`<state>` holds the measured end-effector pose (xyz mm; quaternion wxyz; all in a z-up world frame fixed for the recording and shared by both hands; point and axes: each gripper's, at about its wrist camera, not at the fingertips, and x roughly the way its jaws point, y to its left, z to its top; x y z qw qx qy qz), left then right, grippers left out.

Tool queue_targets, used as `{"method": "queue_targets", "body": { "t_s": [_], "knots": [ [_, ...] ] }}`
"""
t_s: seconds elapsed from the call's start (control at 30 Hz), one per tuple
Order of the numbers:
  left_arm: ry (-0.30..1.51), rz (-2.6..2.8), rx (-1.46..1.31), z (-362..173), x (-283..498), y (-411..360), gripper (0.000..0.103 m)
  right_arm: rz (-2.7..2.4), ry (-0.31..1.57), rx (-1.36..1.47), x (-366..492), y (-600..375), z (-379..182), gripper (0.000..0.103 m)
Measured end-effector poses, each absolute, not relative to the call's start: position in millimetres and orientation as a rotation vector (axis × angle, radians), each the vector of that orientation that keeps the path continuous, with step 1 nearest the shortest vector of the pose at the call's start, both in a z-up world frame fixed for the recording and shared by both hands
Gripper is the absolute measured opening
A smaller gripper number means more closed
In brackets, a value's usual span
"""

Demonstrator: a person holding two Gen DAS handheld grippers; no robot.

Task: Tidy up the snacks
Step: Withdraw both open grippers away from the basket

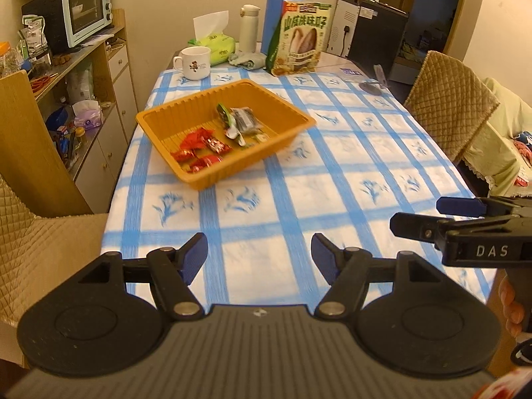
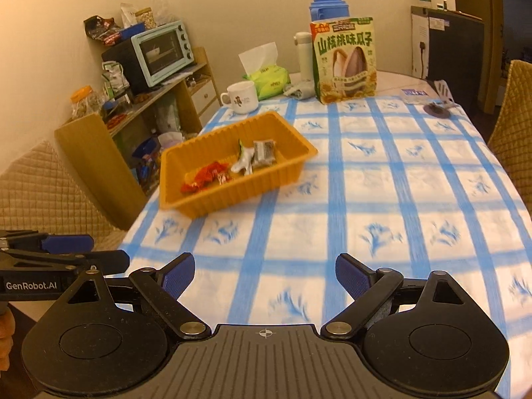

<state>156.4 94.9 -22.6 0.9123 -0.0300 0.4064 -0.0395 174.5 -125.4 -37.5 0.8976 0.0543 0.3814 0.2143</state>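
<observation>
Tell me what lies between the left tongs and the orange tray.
Only bare blue-checked tablecloth lies between the open left tongs and the orange tray, as the left wrist view shows.

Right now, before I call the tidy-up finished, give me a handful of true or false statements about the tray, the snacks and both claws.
1. The orange tray holds red-wrapped candies. True.
2. The left claw is clamped on a candy. False: its pads stand apart with nothing between them.
3. The big seed bag stands upright beyond the tray. True.
4. The white mug sits inside the tray. False: it stands on the tablecloth behind the tray.
5. The right claw is open and empty. True.
</observation>
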Motion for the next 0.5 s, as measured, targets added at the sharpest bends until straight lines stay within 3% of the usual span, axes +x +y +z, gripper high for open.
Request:
{"method": "queue_targets", "body": {
  "t_s": [0.5],
  "knots": [
    [0.848, -0.095, -0.060, -24, 75, 64, 0.067, 0.440, 0.828, 0.104, 90, -156, -41, 0.091]
  ]
}}
